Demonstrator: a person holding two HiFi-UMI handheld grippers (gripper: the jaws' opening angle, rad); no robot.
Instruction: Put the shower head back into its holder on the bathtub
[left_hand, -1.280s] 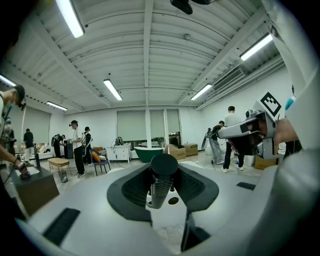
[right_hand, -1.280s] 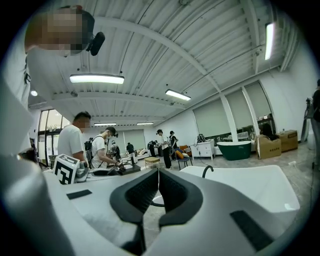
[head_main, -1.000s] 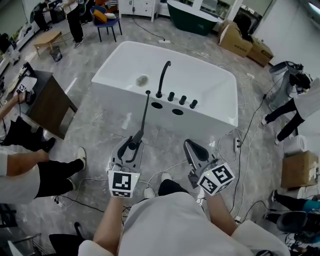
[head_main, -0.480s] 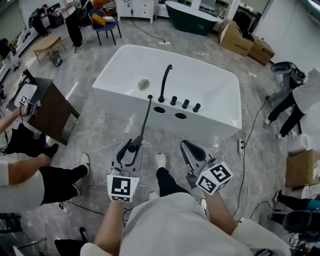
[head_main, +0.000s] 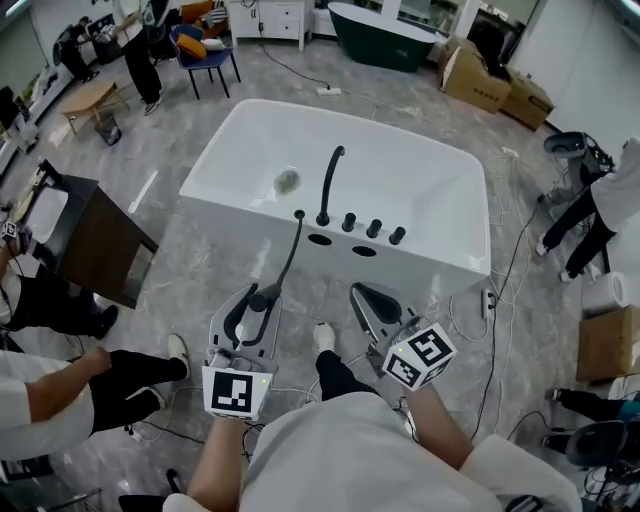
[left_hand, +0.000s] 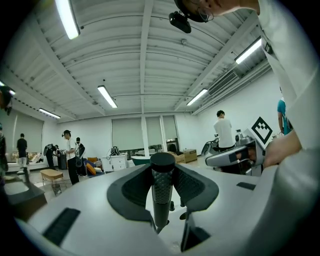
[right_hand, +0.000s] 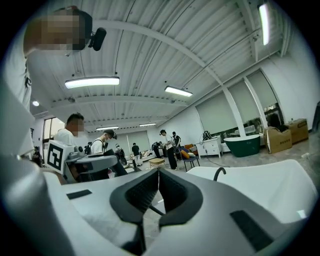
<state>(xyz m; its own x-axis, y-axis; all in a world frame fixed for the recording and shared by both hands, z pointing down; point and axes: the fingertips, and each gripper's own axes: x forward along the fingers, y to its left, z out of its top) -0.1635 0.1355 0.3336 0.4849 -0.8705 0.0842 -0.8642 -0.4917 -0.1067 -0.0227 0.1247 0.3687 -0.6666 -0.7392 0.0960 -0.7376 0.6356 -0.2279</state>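
Left fingers (left_hand: 131, 189) clamp shower head (left_hand: 162, 195), right fingers (right_hand: 176, 192) meet empty; head view alone shows its length.

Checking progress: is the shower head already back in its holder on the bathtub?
No, the shower head is gripped in the jaws of the left gripper, not seated on the bathtub.

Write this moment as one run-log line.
left gripper: shut on shower head | right gripper: shut, empty | shower head: not yet seated on bathtub
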